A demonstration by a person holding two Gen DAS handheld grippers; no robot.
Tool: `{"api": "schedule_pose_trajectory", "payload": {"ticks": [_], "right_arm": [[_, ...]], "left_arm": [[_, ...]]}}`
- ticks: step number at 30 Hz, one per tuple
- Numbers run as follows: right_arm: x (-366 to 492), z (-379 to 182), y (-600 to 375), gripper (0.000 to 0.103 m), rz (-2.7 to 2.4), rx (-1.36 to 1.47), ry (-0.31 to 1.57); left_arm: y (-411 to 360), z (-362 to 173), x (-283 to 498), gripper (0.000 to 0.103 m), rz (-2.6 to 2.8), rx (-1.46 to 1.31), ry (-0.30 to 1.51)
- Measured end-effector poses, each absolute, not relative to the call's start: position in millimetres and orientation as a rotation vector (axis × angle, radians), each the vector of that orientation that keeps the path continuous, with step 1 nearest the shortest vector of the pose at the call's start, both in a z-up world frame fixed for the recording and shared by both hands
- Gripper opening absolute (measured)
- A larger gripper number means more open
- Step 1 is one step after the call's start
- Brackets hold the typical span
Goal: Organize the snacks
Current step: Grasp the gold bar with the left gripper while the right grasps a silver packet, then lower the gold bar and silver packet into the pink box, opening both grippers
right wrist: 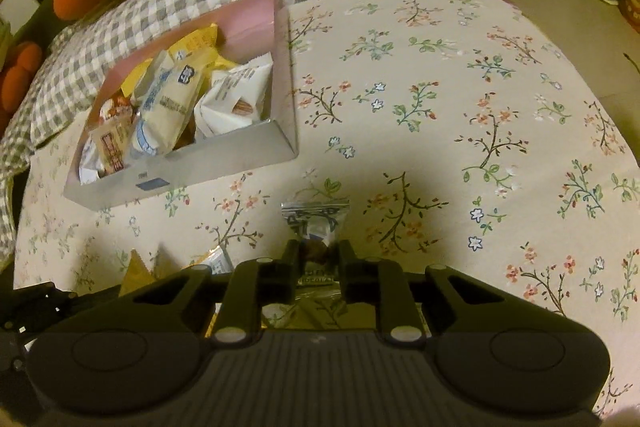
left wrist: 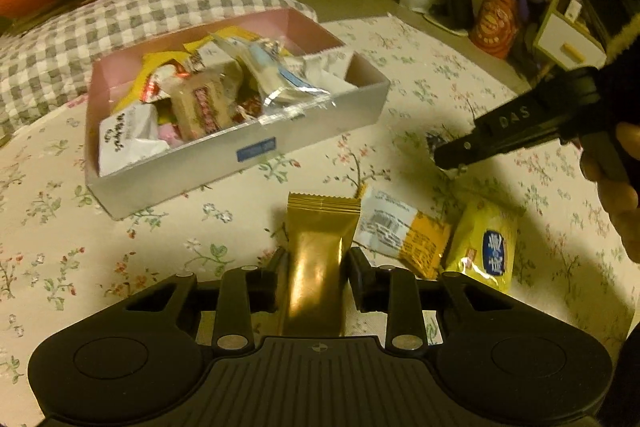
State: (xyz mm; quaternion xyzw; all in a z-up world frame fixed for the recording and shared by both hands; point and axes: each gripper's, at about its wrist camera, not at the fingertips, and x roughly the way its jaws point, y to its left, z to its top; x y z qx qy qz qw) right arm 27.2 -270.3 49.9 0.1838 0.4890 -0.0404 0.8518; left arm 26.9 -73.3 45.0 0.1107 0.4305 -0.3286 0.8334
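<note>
Gold packet [left wrist: 316, 259] clamped (left tool [left wrist: 316, 267]).

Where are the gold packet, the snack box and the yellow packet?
gold packet [left wrist: 316, 259]: left wrist view, middle of its shiny body.
snack box [left wrist: 256, 151]: left wrist view, near outer wall by the blue label.
yellow packet [left wrist: 486, 243]: left wrist view, its front face.

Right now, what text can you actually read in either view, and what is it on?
"DAS": raised letters on the black right hand-held gripper.
Yellow foil snack packet: blue label, characters too blurred to read.
White-and-orange wrapper: barcode and print too small.
Silver cardboard box: blue sticker unreadable.
</note>
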Motion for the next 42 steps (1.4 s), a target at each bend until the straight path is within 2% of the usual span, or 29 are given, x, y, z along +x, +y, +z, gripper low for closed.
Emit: {"api": "schedule_pose_trajectory", "payload": {"ticks": [19, 31, 42], "right_arm": [[22.0, 64.9, -285.8, 0.016, -0.096, 0.482, 0.938], [30.5, 85.0, -274.2, 0.016, -0.012, 0.477, 0.824], [66.0, 90.2, -251.7, 0.016, 0.085, 0.451, 0.778]], "left_arm": [[-58.3, 64.3, 39.4, 0.029, -0.646, 0.152, 0.866], [-39.2, 95.6, 77.3, 0.029, -0.593, -0.087, 0.774], [-37.5, 94.6, 123.0, 0.029, -0.532, -0.251, 0.748]]}}
